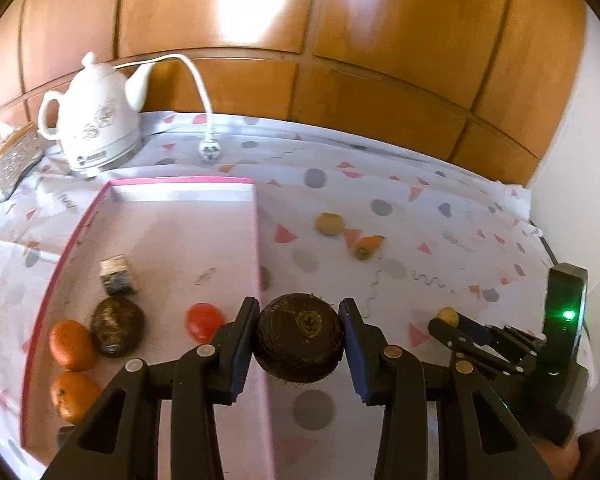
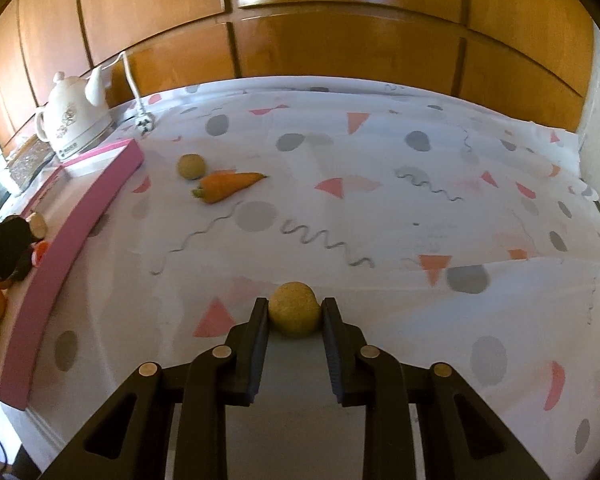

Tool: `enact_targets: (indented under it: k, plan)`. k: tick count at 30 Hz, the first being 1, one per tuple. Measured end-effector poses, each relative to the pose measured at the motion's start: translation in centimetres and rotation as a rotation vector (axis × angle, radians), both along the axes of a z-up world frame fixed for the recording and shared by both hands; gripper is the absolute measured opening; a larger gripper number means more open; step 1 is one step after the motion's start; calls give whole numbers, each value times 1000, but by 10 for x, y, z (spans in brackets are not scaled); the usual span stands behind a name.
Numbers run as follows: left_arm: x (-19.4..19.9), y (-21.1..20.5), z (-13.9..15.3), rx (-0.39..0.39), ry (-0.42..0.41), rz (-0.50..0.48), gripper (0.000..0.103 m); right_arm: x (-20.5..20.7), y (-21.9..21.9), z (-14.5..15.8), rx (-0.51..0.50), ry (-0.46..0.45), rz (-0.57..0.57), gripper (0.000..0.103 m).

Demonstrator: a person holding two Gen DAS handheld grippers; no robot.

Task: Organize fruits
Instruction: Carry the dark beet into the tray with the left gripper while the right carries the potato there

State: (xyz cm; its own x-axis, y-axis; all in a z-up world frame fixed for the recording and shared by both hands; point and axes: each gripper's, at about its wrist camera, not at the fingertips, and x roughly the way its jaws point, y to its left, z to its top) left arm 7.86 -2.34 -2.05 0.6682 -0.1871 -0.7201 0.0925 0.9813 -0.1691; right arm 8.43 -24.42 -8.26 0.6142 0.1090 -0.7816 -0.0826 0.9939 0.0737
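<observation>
Left gripper (image 1: pixel 300 340) clamps a dark fruit (image 1: pixel 300 338) above the pink tray (image 1: pixel 256 240).

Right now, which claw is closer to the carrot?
Right, as far as I can judge. The right claw, gripping a small tan ball, faces the carrot. The left claw holds a dark brown fruit over the pink box's wall.

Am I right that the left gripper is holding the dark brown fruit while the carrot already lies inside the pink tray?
Not quite: the left gripper does hold the dark brown fruit, but the carrot lies on the tablecloth outside the pink tray, as the right wrist view shows.
</observation>
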Motion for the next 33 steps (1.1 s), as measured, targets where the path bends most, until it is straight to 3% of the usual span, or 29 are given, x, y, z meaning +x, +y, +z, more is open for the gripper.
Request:
enact_targets:
  k: [9,16,26,28,33]
  plan:
    - [0,43,-3,18,7,101,41,6,34,19,114,5,97,26]
    - [4,78,-4,23,17,167,41,9,81,44,193,-8,252,26]
    - [19,120,2,24,13,237,42,2,154,61,215,-18,468,26]
    - [19,124,3,30,10,255,49,1,168,59,209,-3,516,26]
    - [14,123,5,42,-3,277,52,1,182,46,202,48,531,29]
